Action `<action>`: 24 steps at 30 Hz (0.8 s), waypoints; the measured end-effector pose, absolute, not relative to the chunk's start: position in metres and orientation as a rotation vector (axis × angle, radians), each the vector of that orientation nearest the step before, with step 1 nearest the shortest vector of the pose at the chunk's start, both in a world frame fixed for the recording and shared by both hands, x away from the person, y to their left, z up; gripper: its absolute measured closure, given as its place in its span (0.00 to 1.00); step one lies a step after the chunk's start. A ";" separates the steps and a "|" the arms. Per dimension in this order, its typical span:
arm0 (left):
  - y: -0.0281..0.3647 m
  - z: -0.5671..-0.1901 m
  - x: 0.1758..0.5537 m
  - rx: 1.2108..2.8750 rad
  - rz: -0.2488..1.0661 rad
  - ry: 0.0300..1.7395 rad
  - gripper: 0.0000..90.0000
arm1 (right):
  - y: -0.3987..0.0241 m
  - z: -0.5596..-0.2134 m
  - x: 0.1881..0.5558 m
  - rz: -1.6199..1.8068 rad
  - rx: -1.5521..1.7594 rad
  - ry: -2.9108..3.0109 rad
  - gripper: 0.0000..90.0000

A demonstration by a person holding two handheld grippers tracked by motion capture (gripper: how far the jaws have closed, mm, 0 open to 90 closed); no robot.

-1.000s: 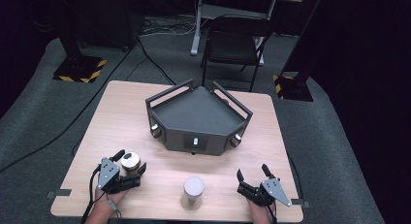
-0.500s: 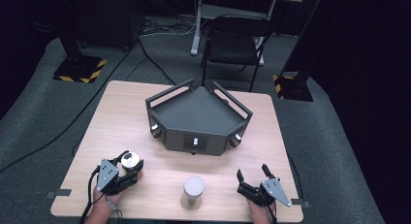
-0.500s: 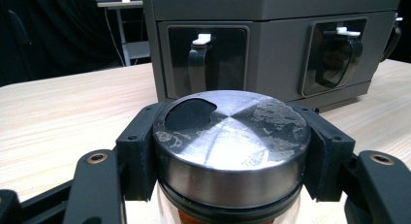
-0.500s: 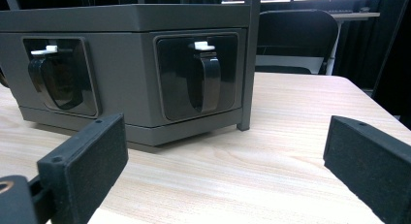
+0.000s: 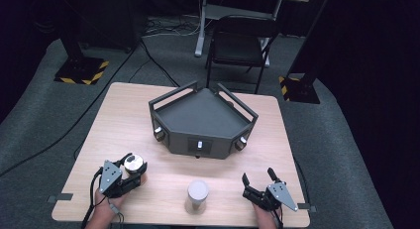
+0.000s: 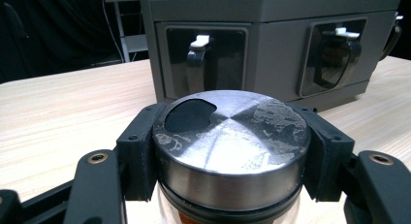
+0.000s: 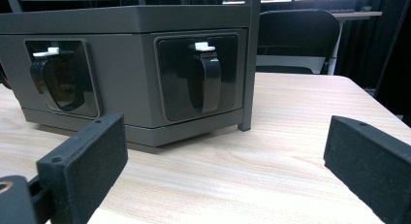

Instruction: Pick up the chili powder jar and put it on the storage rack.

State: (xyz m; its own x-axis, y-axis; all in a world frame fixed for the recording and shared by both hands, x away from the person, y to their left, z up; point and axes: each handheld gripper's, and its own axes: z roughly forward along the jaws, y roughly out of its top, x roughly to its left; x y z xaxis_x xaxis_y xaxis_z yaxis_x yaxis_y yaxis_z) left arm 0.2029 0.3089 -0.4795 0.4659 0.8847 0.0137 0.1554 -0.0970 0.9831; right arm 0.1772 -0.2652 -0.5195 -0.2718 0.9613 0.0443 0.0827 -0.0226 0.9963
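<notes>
Change since a second ago: my left gripper (image 5: 130, 170) has drawn slightly nearer the table's near edge with the jar between its jaws; the right gripper and the second jar sit where they were.
Left fingers: I see the black pads (image 6: 141, 153) pressed against both sides of the round brushed-metal lid (image 6: 231, 136), so they are clamped on the clear glass jar with the metal lid (image 5: 134, 167).
Lid detail: in the left gripper view I see a dark, rounded opening on the lid's upper left and scuffed patches on its right.
Jar contents: something orange-brown shows under the lid's rim through the glass; I cannot tell what it is.
Right fingers: the right gripper (image 5: 258, 181) has its jaws spread wide, the two black pads (image 7: 92, 158) well apart with bare wood between them, holding nothing.
Second jar: a clear jar with a pale round lid (image 5: 197, 196) stands upright near the table's near edge, between my two grippers and touching neither.
Hands: my left hand (image 5: 105, 208) and right hand (image 5: 265, 218) come in from the bottom edge behind each gripper.
Box: a dark grey angular box with an open tray top and corner rails (image 5: 203, 121) sits mid-table, beyond both grippers; its side panels hold black handles with white tabs (image 7: 206, 73).
Table: the light wooden table (image 5: 124, 120) carries all of this.
Surroundings: a black folding chair (image 5: 238, 45) stands on grey carpet behind the table.
</notes>
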 end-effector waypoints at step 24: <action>0.281 -0.398 0.223 1.620 0.703 0.820 0.39 | -0.267 -0.519 0.178 1.404 1.155 1.463 0.01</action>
